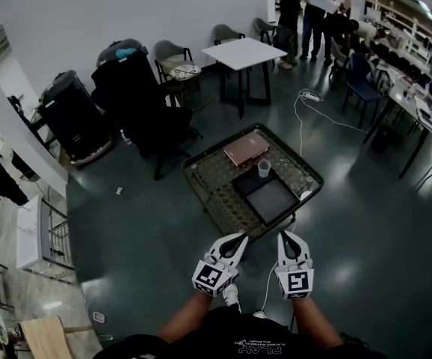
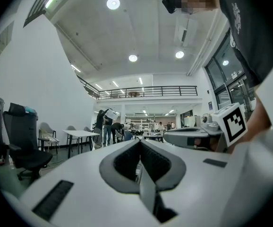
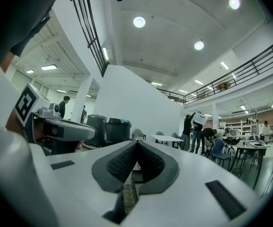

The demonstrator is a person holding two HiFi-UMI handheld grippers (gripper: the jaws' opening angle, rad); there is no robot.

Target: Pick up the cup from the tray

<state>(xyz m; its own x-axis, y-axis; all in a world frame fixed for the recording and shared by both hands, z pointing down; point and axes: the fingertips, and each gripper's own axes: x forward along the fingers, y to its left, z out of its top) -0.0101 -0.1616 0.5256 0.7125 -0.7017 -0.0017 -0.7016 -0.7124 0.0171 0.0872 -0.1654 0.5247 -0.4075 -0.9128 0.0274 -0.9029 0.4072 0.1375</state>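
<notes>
Holding: nothing, on either side.
Left gripper [image 1: 241, 238]: white, with a cube of square markers, at the lower centre of the head view. In its own view [image 2: 140, 144] the two dark ribbed pads meet tip to tip, and nothing sits between them.
Right gripper [image 1: 284, 235]: just right of the left one and apart from it, pointing the same way. In its own view [image 3: 136, 144] the pads are pressed flush together and empty.
Clear plastic cup [image 1: 264, 168]: upright at the centre of the head view, at the upper edge of the tray. I cannot tell whether it stands inside the rim or just past it.
Black rectangular tray [image 1: 270, 200]: lies on the right half of the table.
Dark square table with patterned top [image 1: 212, 178]: middle of the frame, above both grippers.
Flat pinkish-brown box [image 1: 246, 149]: upper part of the table, up-left of the cup and not touching it.
Gap: both grippers are at the table's lower edge, well apart from the cup.
</notes>
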